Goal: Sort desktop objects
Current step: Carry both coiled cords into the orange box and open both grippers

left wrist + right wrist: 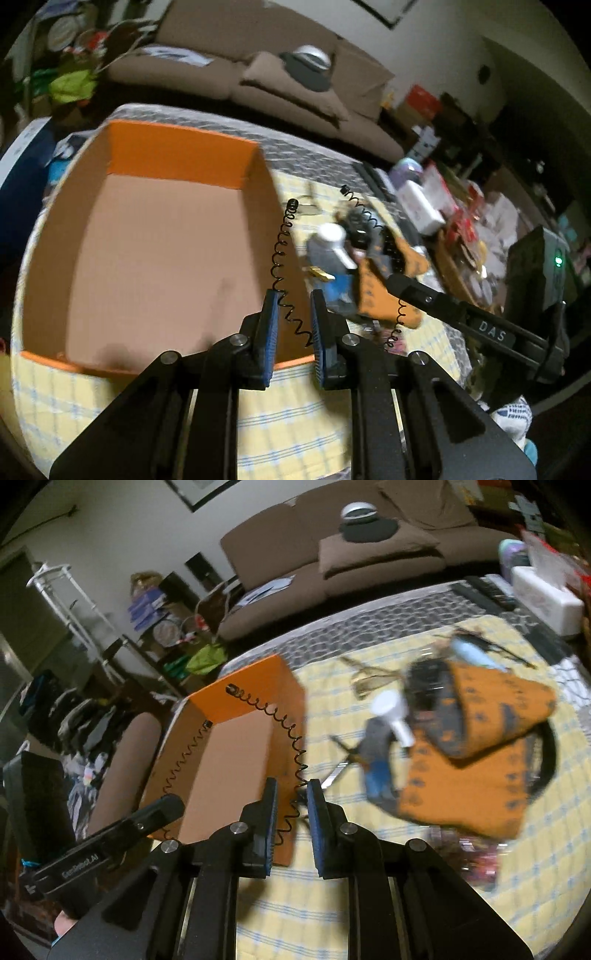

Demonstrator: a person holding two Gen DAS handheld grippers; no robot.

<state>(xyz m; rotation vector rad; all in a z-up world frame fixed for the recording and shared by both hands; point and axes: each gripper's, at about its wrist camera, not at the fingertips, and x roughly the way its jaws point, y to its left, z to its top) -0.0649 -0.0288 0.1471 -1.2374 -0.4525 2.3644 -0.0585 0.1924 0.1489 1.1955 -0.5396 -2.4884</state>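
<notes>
An empty orange cardboard box stands on the yellow checked tablecloth; it also shows in the right wrist view. Right of it lies a blurred pile: a grey bottle with a white cap, an orange patterned cloth, dark items and a metal tool. My left gripper hovers over the box's near right edge, jaws slightly apart and empty. My right gripper hovers beside the box's right wall, jaws slightly apart and empty.
A brown sofa stands behind the table. A white box, remotes and cluttered packages sit at the table's far right. Shelves and bags stand to the left. The right gripper's body crosses the left wrist view.
</notes>
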